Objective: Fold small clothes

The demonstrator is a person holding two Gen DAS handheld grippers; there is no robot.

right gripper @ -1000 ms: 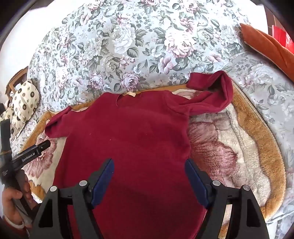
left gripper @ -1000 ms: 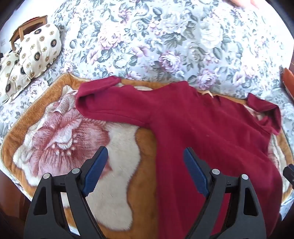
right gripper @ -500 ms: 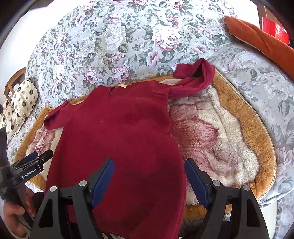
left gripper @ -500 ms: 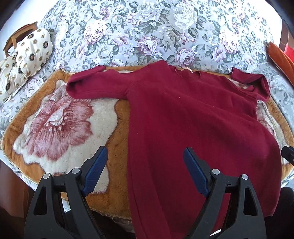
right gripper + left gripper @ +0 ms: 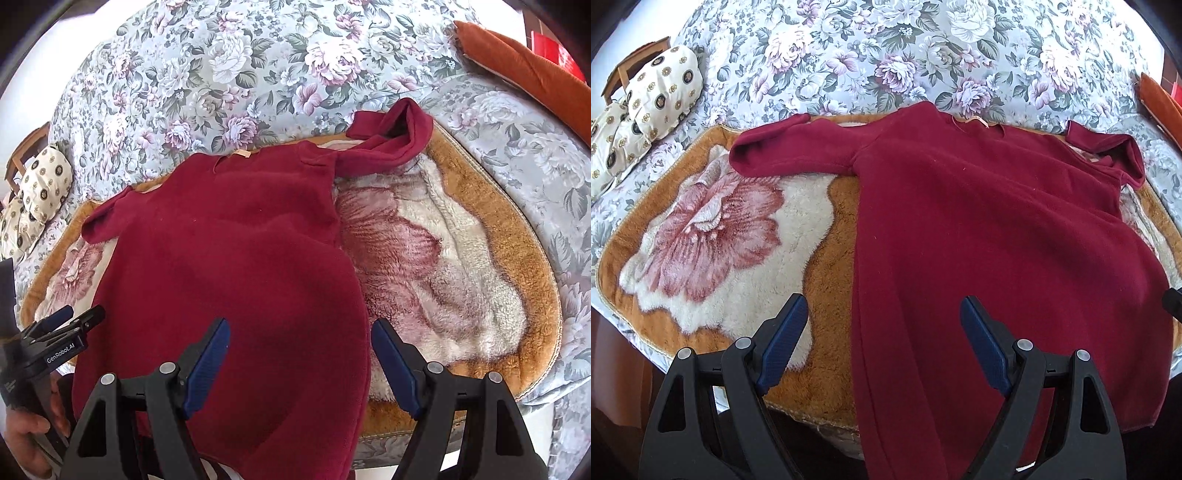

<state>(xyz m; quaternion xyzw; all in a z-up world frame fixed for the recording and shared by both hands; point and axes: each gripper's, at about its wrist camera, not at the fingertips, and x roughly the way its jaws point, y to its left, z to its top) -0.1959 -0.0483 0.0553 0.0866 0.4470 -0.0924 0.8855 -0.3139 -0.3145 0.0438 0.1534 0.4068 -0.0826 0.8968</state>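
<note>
A small dark red long-sleeved garment lies spread flat, neck away from me, on a plush brown blanket with a pink flower. Its hem hangs over the near edge. Its left sleeve lies out straight; its right sleeve is bent and bunched. My left gripper is open and empty above the garment's left edge near the hem. My right gripper is open and empty above the garment's lower right side. The left gripper also shows in the right wrist view.
The blanket lies on a floral bedspread. Patterned cream pillows and a wooden chair sit at the far left. An orange cushion lies at the far right. The blanket's right half is bare.
Both grippers have drawn back toward me and risen, so more of the garment and the blanket's near edge shows. Both stayed open. The garment has not moved.
</note>
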